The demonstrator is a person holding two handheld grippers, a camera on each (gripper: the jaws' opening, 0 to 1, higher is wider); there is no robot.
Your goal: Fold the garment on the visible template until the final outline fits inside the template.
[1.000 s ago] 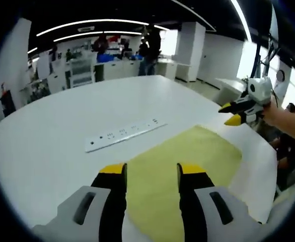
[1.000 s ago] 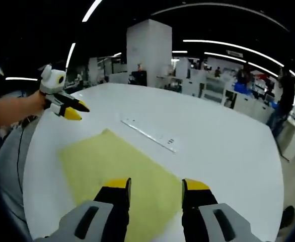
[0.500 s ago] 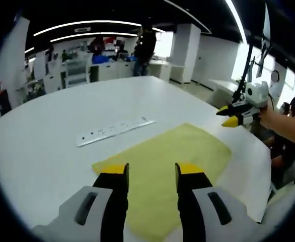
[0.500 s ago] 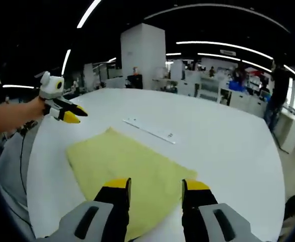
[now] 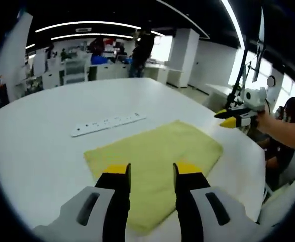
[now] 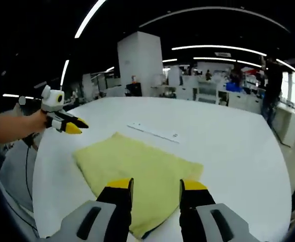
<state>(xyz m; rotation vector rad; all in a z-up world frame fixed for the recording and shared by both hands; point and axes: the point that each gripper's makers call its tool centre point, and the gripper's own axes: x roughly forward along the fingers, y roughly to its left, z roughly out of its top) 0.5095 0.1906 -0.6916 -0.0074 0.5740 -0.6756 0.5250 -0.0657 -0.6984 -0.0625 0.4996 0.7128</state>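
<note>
Nearest in the left gripper view, my left gripper (image 5: 148, 174) hangs above the near part of the yellow garment (image 5: 155, 156), its 2 jaws parted with nothing between them. In the right gripper view my right gripper (image 6: 156, 190) is the same: jaws apart, empty, poised over the near edge of the cloth.

The garment lies flat on the white table (image 5: 47, 113) as a roughly rectangular, folded-looking pad. I cannot make out any template outline under or around it; either the cloth covers it or it is too faint to tell. So I judge the folding to be close to done, and the step in hand is a check and tidy.

To do that well, I would hold both grippers clear, look along each of the 4 edges, and pinch only a corner that strays. At the near corner in the right gripper view a dark sliver peeks from under the edge; what it is I cannot tell. Any nudge should be low and gentle so the layers do not slide apart.

Just beyond the garment's far edge a white power strip (image 5: 107, 123) lies on the table, apart from the cloth. Beyond are benches and people.
</note>
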